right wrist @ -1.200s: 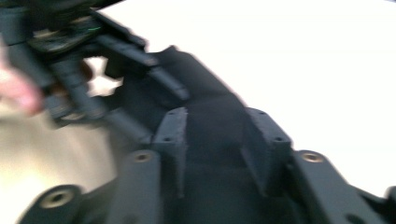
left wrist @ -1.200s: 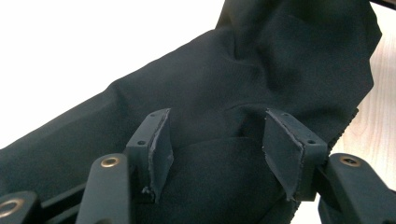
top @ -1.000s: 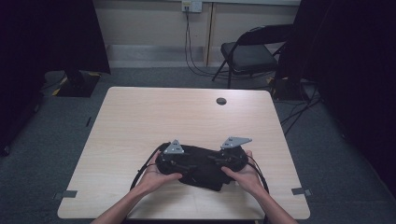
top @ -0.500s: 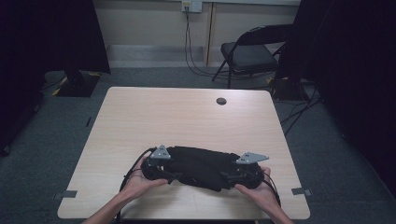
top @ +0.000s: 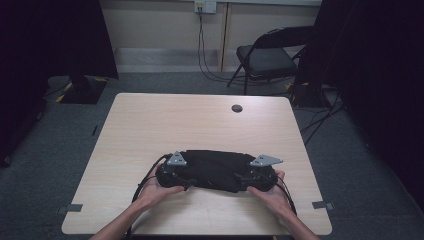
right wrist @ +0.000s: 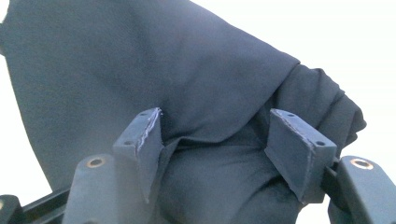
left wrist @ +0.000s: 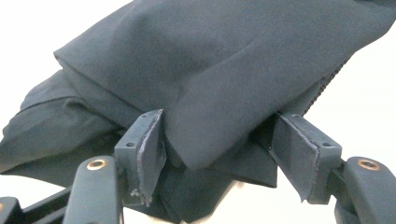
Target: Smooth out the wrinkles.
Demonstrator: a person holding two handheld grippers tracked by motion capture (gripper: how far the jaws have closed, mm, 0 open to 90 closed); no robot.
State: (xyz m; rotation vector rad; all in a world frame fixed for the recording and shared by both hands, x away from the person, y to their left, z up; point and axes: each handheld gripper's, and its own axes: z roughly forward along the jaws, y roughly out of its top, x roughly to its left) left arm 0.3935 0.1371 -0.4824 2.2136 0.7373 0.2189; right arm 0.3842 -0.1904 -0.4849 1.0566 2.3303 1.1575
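Note:
A black cloth lies folded in a long band across the near half of the table. My left gripper sits at the cloth's left end and my right gripper at its right end, each held by a hand. In the left gripper view the left gripper stands wide, its jaws having just been closing a little around a thick fold of cloth. In the right gripper view the right gripper has just been opening. Bunched cloth lies between its pads, unpinched.
A small dark round grommet is set in the table near its far edge. A folding chair stands beyond the table on grey carpet. Cables trail from both grippers over the table's near edge. Dark curtains hang at both sides.
Both grippers have moved apart along the cloth, which now lies drawn out wider. The right gripper has come nearer to the front edge and lower.

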